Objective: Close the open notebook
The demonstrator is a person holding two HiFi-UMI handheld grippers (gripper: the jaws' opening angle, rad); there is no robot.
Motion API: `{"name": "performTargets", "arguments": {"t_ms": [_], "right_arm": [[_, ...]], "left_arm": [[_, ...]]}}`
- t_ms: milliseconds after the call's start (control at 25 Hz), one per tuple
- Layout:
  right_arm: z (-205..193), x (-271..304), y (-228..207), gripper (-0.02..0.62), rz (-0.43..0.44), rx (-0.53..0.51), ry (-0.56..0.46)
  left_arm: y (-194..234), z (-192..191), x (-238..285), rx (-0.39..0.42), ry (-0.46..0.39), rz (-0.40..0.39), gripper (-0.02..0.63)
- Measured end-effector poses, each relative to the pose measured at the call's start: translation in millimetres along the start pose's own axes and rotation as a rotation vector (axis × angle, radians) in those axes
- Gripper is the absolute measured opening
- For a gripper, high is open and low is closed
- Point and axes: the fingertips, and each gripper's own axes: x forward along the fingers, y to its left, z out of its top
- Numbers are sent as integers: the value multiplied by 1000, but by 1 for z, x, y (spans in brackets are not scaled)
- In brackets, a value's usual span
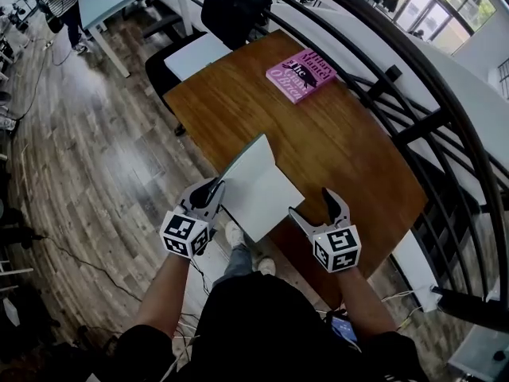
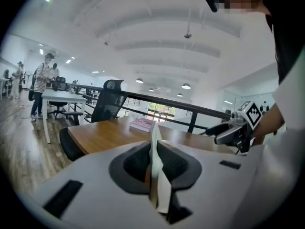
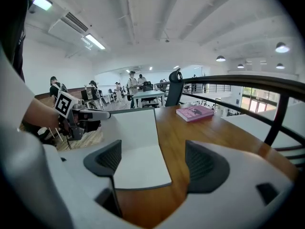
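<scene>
Nearest to me, my left gripper (image 1: 213, 191) is clenching on the outer edge of the notebook's (image 1: 262, 193) left leaf (image 1: 245, 162). In the left gripper view the thin white sheet is standing edge-on, pinched between the dark ribbed pads (image 2: 153, 175). That hand is reaching in from the table's near edge with its wrist rolled, so the marker cube is facing up towards the head camera.

My right gripper (image 1: 318, 205) is hanging released, its two curved grey jaws standing well apart with nothing pinched between them. It is pointing forward and somewhat down, over the near edge just beside the notebook's right side.

The notebook is sitting at the near edge of the wooden table (image 1: 350, 150). Its right half is lying flat, smooth and white, with a thin dark rim showing beneath (image 3: 138, 161). The left leaf is tilting up from the spine crease, plain white inside and showing a dark teal line along its raised edge.

The table top is warm brown with a fine straight grain and rounded corners. Towards its far edge a pink book (image 1: 300, 75) with dark lettering is lying flat. Beyond it a black office chair (image 1: 235, 6) is standing, and a black metal railing (image 1: 413, 126) is curving along the table's right side.
</scene>
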Motion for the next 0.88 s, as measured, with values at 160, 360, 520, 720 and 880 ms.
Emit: {"name": "performTargets", "arguments": {"t_ms": [160, 360, 520, 720, 880], "right_arm": [[0, -20, -1, 420, -4, 4, -29], [-4, -45, -1, 420, -10, -2, -51], [-11, -68, -5, 420, -23, 1, -71], [-18, -97, -10, 420, -31, 15, -104], [-18, -114, -12, 407, -29, -7, -128]], "left_arm": [[-27, -3, -5, 36, 9, -25, 49], [-65, -11, -9, 63, 35, -70, 77], [-113, -33, -8, 38, 111, -175, 192], [-159, -48, -12, 25, 144, -228, 247], [-165, -32, -20, 38, 96, -177, 245]]}}
